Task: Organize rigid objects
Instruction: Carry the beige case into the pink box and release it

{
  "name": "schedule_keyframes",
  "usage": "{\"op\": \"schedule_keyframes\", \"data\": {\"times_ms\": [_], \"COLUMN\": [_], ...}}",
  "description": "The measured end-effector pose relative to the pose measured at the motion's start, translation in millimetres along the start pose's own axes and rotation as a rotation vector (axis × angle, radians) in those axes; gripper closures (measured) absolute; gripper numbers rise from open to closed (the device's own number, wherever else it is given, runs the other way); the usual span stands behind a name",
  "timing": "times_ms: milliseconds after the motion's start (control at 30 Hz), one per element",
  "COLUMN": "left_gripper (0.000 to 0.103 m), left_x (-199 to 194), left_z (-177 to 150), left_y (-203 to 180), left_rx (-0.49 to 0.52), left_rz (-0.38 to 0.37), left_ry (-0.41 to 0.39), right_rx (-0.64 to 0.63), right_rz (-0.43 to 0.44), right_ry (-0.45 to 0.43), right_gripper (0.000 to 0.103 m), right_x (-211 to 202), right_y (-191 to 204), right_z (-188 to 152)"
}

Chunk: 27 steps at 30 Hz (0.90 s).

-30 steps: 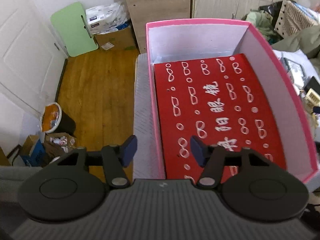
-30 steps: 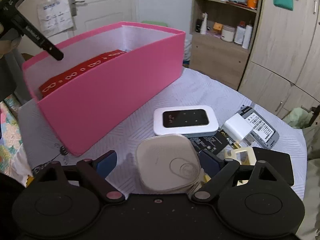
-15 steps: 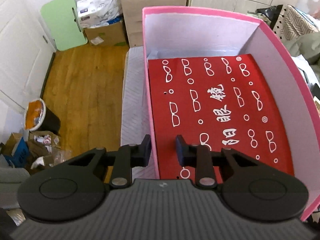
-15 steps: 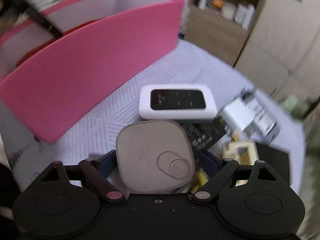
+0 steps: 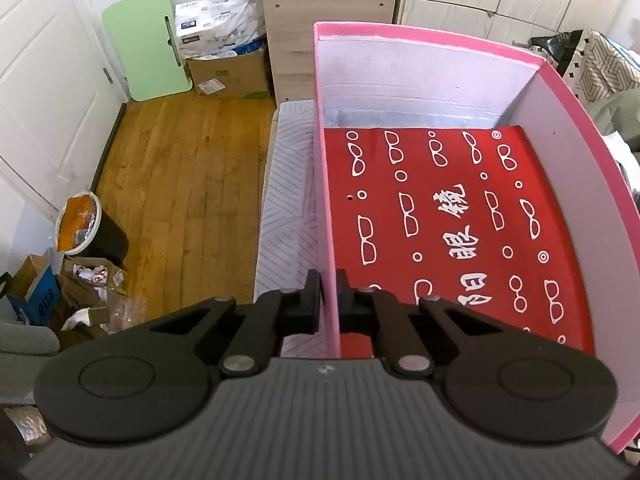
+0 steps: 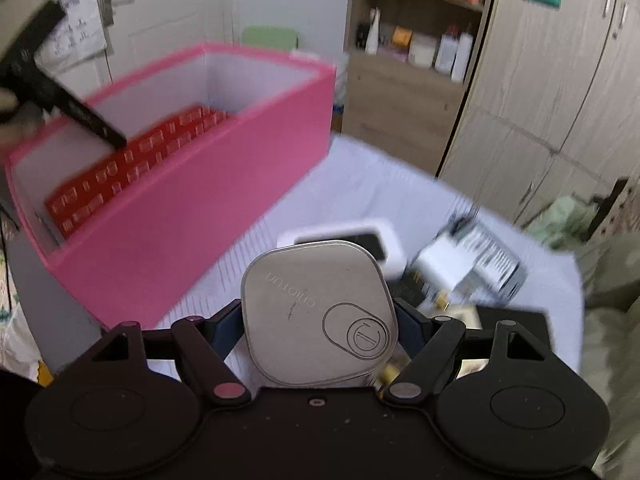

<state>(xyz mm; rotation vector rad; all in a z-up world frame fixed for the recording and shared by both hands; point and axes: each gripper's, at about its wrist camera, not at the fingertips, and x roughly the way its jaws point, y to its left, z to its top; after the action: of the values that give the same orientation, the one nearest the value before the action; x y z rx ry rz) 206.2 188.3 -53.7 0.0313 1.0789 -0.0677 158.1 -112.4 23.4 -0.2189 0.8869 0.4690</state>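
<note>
A pink box [image 5: 440,46] with pale inner walls holds a red sheet [image 5: 452,220] printed with white glasses. My left gripper [image 5: 328,300] is shut on the box's left wall near its front corner, one finger inside and one outside. In the right wrist view the pink box [image 6: 192,208] stands at the left with the left gripper's finger [image 6: 80,116] over its rim. My right gripper [image 6: 318,330] is shut on a grey rounded-square case [image 6: 316,316], lifted above the table. A white pocket router [image 6: 380,236] and other small devices [image 6: 468,268] lie behind it.
The table wears a pale striped cloth [image 6: 384,184]. A wooden floor [image 5: 180,200] lies left of the table with a bin [image 5: 80,228] and cardboard clutter. Shelves [image 6: 412,44] and wardrobe doors [image 6: 560,80] stand behind the table.
My left gripper closed from wide open onto the box's left wall. My right gripper closed on the grey case and lifted it off the table, toward the box.
</note>
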Motion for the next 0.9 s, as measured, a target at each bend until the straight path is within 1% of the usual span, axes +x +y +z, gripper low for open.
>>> {"op": "schedule_keyframes", "data": {"times_ms": [67, 167, 233, 300, 333, 400, 467, 533, 600, 700, 800, 900], "left_gripper": [0.098, 0.1, 0.1, 0.1, 0.1, 0.1, 0.1, 0.1, 0.1, 0.1, 0.1, 0.1], "left_x": [-0.7, -0.1, -0.1, 0.2, 0.2, 0.3, 0.1, -0.4, 0.0, 2.2, 2.9, 3.5], "left_z": [-0.3, -0.3, -0.1, 0.0, -0.1, -0.4, 1.0, -0.3, -0.4, 1.9, 3.2, 2.4], "left_y": [-3.3, -9.6, -12.8, -14.9, -17.1, -19.9, -19.8, -16.6, -13.7, -12.7, -15.5, -14.9], "left_rx": [0.013, 0.035, 0.053, 0.062, 0.067, 0.07, 0.063, 0.044, 0.028, 0.027, 0.044, 0.046], "left_rz": [0.011, 0.039, 0.058, 0.071, 0.077, 0.083, 0.08, 0.071, 0.06, 0.055, 0.064, 0.062], "left_ry": [0.001, -0.004, 0.001, 0.003, 0.003, 0.002, 0.002, 0.002, 0.008, 0.02, 0.022, 0.022], "right_rx": [-0.011, -0.066, -0.085, -0.021, 0.009, 0.032, 0.05, 0.07, 0.111, 0.171, 0.222, 0.231], "right_rz": [0.026, 0.084, 0.132, 0.195, 0.242, 0.34, 0.399, 0.42, 0.414, 0.406, 0.408, 0.41], "right_ry": [-0.041, -0.084, -0.083, -0.015, 0.025, 0.093, 0.167, 0.214, 0.262, 0.32, 0.374, 0.398], "right_gripper": [0.022, 0.021, 0.021, 0.021, 0.021, 0.021, 0.021, 0.021, 0.021, 0.021, 0.021, 0.021], "right_x": [-11.4, -25.3, -23.5, -11.5, -1.8, 19.9, 50.1, 78.9, 108.1, 145.0, 172.9, 190.5], "right_y": [-0.3, 10.5, 18.0, 27.5, 31.8, 44.0, 55.7, 62.8, 65.5, 66.5, 68.9, 75.7], "right_z": [16.9, 48.8, 73.3, 103.1, 116.9, 140.0, 160.5, 174.9, 185.9, 193.4, 197.4, 199.5]}}
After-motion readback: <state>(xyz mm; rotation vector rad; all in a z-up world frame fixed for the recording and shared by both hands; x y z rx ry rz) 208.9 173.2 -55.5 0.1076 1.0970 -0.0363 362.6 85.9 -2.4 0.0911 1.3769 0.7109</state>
